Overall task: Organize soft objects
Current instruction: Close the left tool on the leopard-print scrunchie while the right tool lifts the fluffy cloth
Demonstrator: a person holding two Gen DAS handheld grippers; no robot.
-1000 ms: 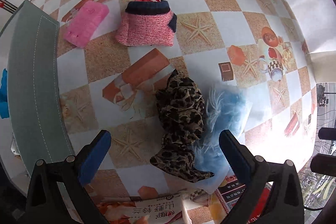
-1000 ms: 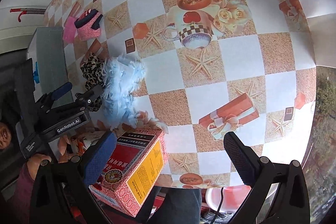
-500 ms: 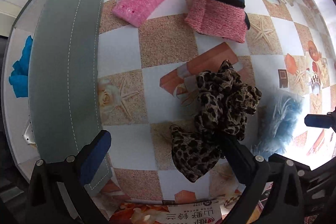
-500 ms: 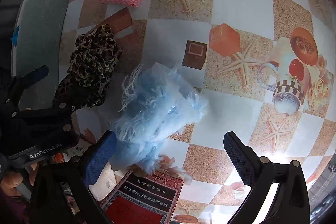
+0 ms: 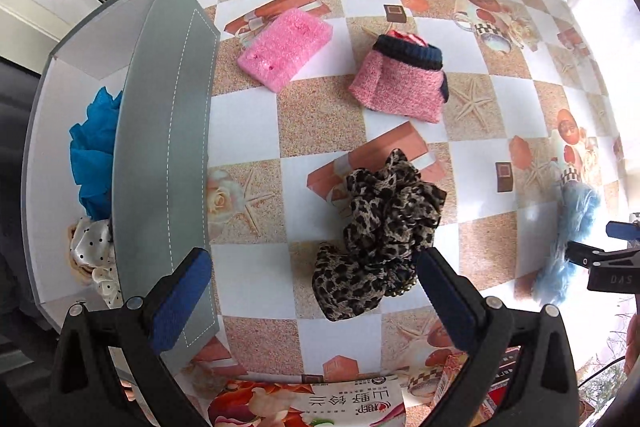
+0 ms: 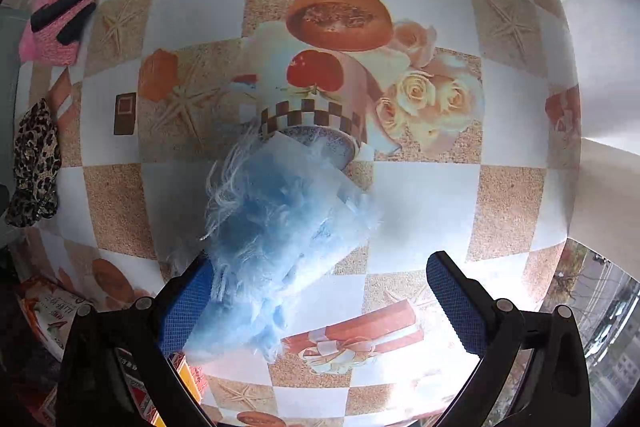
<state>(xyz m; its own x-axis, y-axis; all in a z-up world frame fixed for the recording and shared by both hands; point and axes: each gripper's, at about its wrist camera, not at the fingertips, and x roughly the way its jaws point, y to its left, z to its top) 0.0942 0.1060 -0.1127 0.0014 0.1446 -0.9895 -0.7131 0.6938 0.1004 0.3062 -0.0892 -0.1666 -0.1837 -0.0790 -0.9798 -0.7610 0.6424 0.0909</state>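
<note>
We see our left claw (image 5: 312, 283) spread wide, gripping nothing, with the leopard scrunchie (image 5: 380, 231) lying on the counter (image 5: 320, 115) between its pads; the scrunchie's edge sits just beside the right pad. At 12 o'clock from the scrunchie lies the pink knit piece (image 5: 404, 83), and at 11 o'clock the pink foam pad (image 5: 286, 49). At 9 o'clock stands the grey box (image 5: 168, 147), holding a blue cloth (image 5: 94, 151) and a polka-dot scrunchie (image 5: 90, 251).

Our right claw (image 6: 320, 307) is also wide apart. The fluffy blue piece (image 6: 280, 223) lies on the counter between its pads, brushing the left pad (image 6: 186, 307) and well apart from the right one, so nothing is pinched. In the left view the blue piece sits at 3 o'clock from the leopard scrunchie. A printed packet (image 5: 320, 403) lies at 6 o'clock.
</note>
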